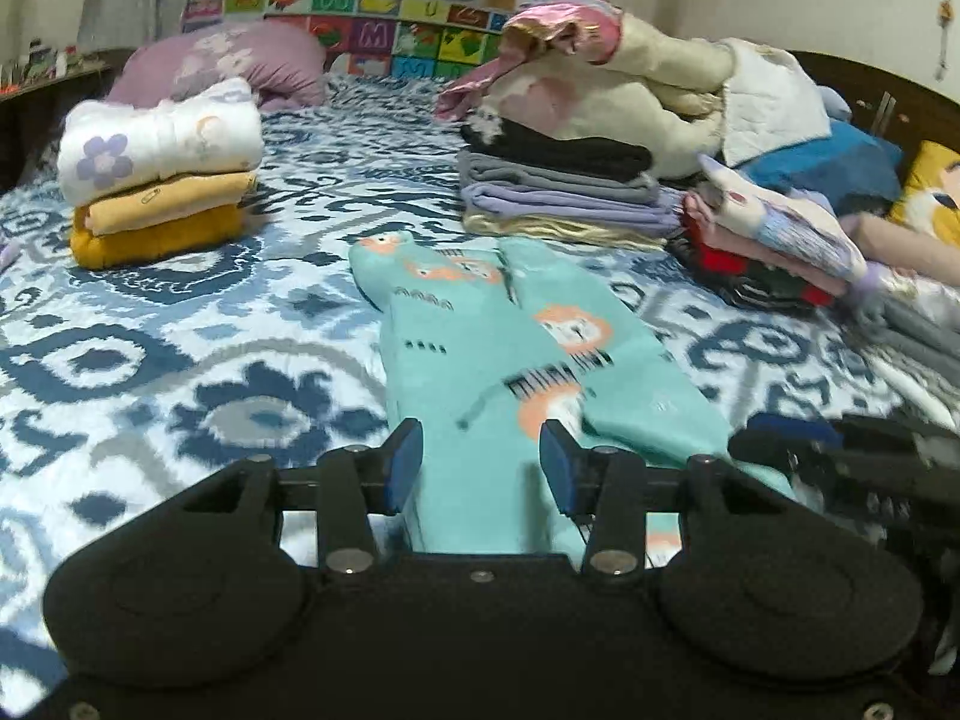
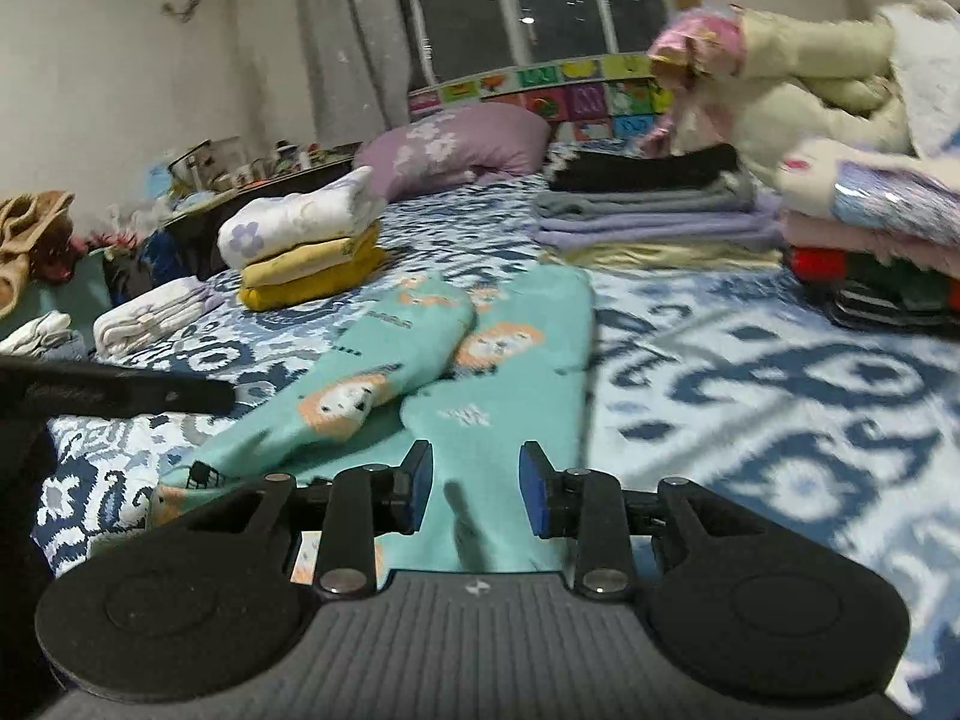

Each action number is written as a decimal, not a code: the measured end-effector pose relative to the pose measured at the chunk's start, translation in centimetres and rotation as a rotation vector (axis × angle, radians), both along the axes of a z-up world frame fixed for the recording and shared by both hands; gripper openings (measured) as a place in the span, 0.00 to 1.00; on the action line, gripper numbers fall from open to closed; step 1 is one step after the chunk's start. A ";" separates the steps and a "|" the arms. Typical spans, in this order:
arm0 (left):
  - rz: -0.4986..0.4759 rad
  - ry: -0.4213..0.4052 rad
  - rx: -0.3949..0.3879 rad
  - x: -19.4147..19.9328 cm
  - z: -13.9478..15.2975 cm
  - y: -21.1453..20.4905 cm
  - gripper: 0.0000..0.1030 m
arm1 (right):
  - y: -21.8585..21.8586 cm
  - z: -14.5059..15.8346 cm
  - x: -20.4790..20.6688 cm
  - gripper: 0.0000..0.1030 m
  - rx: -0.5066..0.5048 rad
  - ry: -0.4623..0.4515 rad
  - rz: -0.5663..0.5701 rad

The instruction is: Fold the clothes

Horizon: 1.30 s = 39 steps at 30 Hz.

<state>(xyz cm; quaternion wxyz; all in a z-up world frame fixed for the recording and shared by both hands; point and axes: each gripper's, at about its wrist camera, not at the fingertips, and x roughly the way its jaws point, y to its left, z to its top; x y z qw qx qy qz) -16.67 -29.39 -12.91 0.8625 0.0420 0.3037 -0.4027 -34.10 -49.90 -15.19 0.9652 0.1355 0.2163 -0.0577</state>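
Note:
Teal pyjama trousers (image 1: 492, 348) with orange animal prints lie flat on the patterned bedspread, both legs stretched away from me. My left gripper (image 1: 480, 462) is open, its blue-padded fingers straddling the near end of the left leg. My right gripper (image 2: 475, 489) is open too, low over the near end of the right leg of the trousers (image 2: 480, 372). In the left wrist view the right gripper (image 1: 840, 456) shows as a dark blur at the right edge. The left gripper (image 2: 120, 390) appears as a black bar at the left in the right wrist view.
A small stack of folded clothes (image 1: 162, 180) sits at the left on the bed. A taller folded stack (image 1: 564, 192) with a loose heap of garments (image 1: 630, 90) behind stands at the back right. More folded items (image 1: 774, 246) lie to the right. A purple pillow (image 1: 228, 60) lies by the headboard.

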 end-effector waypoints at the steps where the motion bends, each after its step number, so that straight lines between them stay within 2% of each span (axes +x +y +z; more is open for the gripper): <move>1: 0.011 0.013 -0.004 1.0 0.0 -0.4 0.41 | 0.0 0.1 0.4 0.33 0.002 -0.003 0.006; 8: 0.047 0.084 -0.005 7.7 -0.1 -3.8 0.41 | -1.0 -0.5 2.0 0.33 -0.014 0.010 -0.001; 13: 0.064 0.139 0.009 11.7 -0.8 -6.6 0.41 | -2.7 -1.2 3.1 0.36 0.067 0.014 -0.023; 22: 0.061 0.165 0.068 14.6 -1.9 -9.7 0.38 | -3.3 -2.3 4.5 0.44 0.116 0.034 -0.015; 24: 0.060 0.171 0.081 15.3 -2.1 -10.4 0.32 | -3.5 -2.5 4.6 0.45 0.126 0.034 -0.020; 27: 0.054 0.173 0.109 15.9 -2.3 -11.2 0.31 | -3.8 -2.6 4.7 0.48 0.137 0.035 -0.027; 31: 0.057 0.169 0.125 16.2 -2.5 -11.4 0.30 | -3.9 -2.8 4.8 0.57 0.141 0.037 -0.043; 32: 0.057 0.149 0.138 16.0 -2.4 -11.5 0.21 | -3.9 -2.8 4.8 0.57 0.142 0.039 -0.046; 33: 0.055 0.127 0.151 15.7 -2.3 -11.6 0.15 | -4.0 -2.8 4.8 0.57 0.144 0.040 -0.049; 35: 0.052 0.093 0.164 15.1 -1.8 -11.5 0.10 | -4.0 -2.9 4.8 0.57 0.146 0.043 -0.056; 39: 0.060 0.065 0.155 14.5 -0.4 -10.7 0.09 | -3.9 -2.9 4.9 0.57 0.138 0.048 -0.056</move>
